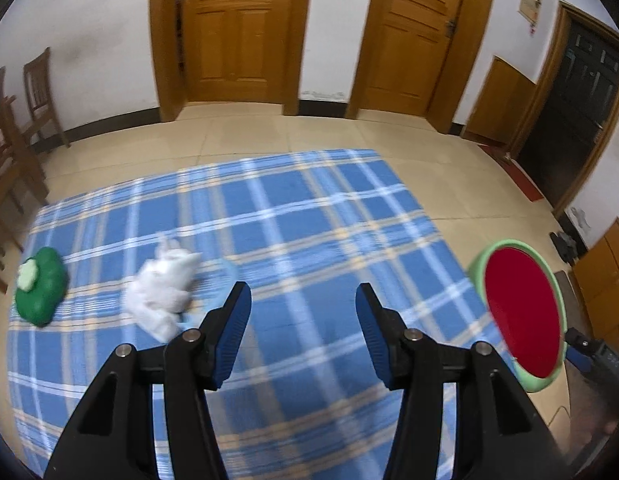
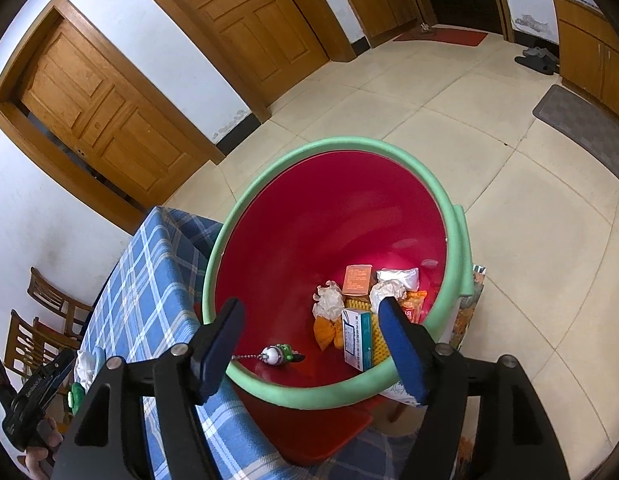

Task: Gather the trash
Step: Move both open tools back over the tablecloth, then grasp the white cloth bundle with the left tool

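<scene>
Left view, left to right: green toy [image 1: 40, 286] on the plaid surface [image 1: 309, 208], then crumpled white tissue [image 1: 162, 291] lying on the cloth just left of and beyond my left gripper [image 1: 303, 294]. Jaws spread, nothing between them, only cloth. Red bin [image 1: 523, 312] with green rim sits far right, off the surface edge.

Right view: my right gripper [image 2: 309, 310] hovers over the bin's near rim, jaws spread, empty. A keychain toy [image 2: 278, 355] lies inside the bin between the jaws; boxes and wrappers [image 2: 359, 314] sit at the bottom, toward the right jaw.
</scene>
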The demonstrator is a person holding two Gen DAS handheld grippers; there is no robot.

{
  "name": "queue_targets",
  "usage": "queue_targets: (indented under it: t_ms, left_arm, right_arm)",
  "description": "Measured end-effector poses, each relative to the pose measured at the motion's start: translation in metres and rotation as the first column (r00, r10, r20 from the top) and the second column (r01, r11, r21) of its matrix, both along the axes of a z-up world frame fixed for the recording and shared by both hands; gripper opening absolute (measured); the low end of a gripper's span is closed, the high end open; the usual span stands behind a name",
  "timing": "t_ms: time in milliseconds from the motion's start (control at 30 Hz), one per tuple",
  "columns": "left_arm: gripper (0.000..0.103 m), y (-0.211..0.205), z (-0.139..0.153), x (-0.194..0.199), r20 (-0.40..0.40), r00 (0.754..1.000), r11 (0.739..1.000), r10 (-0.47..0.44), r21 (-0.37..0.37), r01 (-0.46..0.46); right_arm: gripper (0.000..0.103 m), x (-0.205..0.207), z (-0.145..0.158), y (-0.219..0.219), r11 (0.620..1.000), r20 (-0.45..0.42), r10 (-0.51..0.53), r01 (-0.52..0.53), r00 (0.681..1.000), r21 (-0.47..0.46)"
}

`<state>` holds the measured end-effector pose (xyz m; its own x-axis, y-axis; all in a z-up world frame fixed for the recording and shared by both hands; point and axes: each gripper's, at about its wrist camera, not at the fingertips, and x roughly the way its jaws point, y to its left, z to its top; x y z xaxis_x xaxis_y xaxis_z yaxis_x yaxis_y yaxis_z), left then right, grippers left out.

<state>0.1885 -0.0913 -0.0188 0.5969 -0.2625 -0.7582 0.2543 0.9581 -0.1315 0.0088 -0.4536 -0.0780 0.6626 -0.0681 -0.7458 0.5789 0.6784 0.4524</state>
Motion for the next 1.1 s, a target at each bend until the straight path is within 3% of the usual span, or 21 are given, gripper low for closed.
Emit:
queue_targets:
  t_ms: [567, 967, 1100]
  left_arm:
    - [0.06, 0.083, -0.037, 0.039, -0.034, 0.983, 0.984, 0.179, 0.011, -0.179]
    - [0.06, 0.102, -0.07, 0.051, -0.121, 0.967, 0.969, 0.226, -0.074, -0.236]
    - [0.045, 0.099, -0.069, 0.047, -0.122, 0.97, 0.97, 0.21, -0.097, -0.222]
  right_arm:
    - [0.073, 0.006, 0.003, 0.009, 0.999, -0.063, -0.022, 0.019, 0.998, -0.042]
    - [0.073, 0.007, 0.016, 0.022, 0.998, -0.058, -0.007, 0.003, 0.998, -0.068]
    - [0.073, 0.008, 0.022, 0.028, 0.997, -0.047, 0.012, -0.015, 0.999, -0.07]
